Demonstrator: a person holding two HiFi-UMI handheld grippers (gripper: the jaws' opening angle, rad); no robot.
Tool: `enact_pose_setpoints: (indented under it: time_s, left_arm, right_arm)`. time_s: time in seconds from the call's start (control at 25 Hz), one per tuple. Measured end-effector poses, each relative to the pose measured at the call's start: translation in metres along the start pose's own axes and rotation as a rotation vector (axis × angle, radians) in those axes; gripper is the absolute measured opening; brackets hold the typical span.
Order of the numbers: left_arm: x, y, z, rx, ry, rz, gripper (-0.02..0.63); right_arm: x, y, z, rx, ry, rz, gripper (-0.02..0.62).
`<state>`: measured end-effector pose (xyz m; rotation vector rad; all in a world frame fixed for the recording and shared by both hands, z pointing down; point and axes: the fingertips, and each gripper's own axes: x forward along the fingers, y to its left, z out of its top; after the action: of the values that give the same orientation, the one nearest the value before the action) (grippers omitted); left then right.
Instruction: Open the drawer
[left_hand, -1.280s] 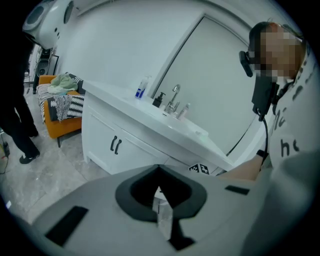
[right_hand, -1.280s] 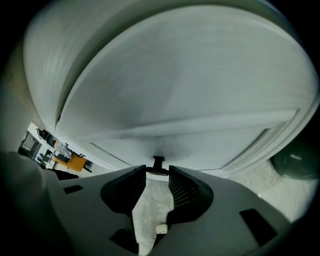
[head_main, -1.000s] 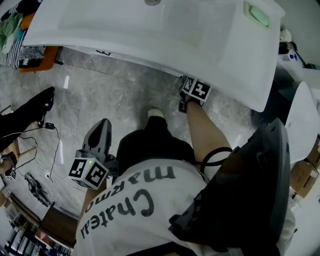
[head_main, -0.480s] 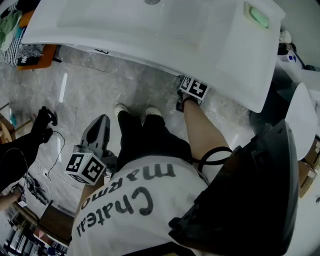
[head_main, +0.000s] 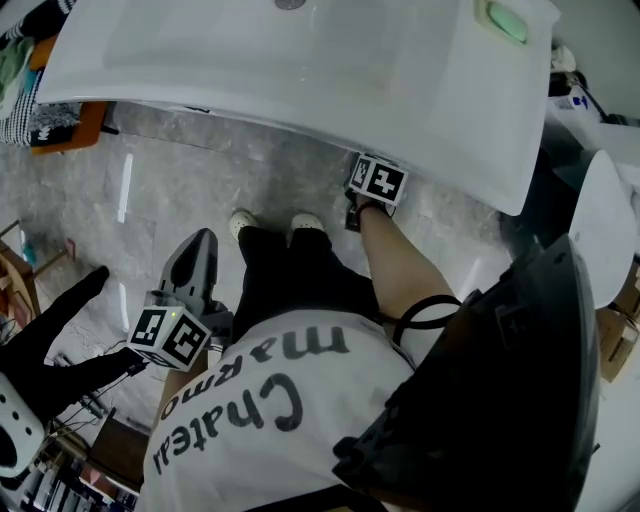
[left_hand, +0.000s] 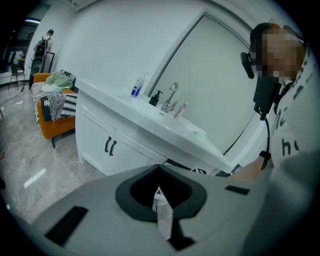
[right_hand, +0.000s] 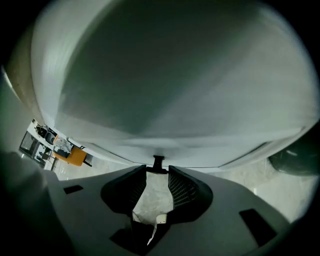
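In the right gripper view a white drawer front (right_hand: 165, 95) fills the picture, with a small black handle (right_hand: 158, 161) on it. My right gripper (right_hand: 158, 168) has that handle between its fingertips and is shut on it. From the head view, the right gripper (head_main: 356, 212) reaches beneath the edge of the white vanity countertop (head_main: 300, 70); its marker cube (head_main: 377, 181) shows and the drawer is hidden. My left gripper (head_main: 199, 245) hangs beside my left leg, away from the vanity, shut and holding nothing. The left gripper (left_hand: 159, 169) looks at the vanity from the side.
The cabinet doors (left_hand: 110, 146) have black handles, and a faucet (left_hand: 172, 97) and bottles (left_hand: 139, 85) stand on the counter. An orange seat with clothes (left_hand: 52, 100) is at the far left. Someone else's dark leg (head_main: 60, 330) crosses the floor at left. My shoes (head_main: 270, 225) stand close to the vanity.
My right gripper's cube has shifted a little left along the counter edge. The other person's leg has moved down the left side. The left gripper has stayed put.
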<state>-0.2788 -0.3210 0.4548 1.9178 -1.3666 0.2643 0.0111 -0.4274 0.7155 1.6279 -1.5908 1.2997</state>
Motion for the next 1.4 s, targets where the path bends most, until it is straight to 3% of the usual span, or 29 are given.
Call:
enact_pose_setpoints:
  time_s: [0.68, 1.0, 1.4]
  left_arm:
    - [-0.011, -0.006, 0.002, 0.064, 0.027, -0.025, 0.008]
    - [-0.015, -0.001, -0.005, 0.080, 0.039, -0.028, 0.008]
    - [-0.022, -0.001, -0.007, 0.098, 0.049, -0.076, 0.008]
  right_arm:
    - [-0.012, 0.002, -0.030, 0.018, 0.018, 0.002, 0.146]
    - [-0.022, 0.002, -0.062, 0.023, 0.051, -0.006, 0.146]
    - [-0.035, 0.006, -0.085, 0.029, 0.063, -0.014, 0.147]
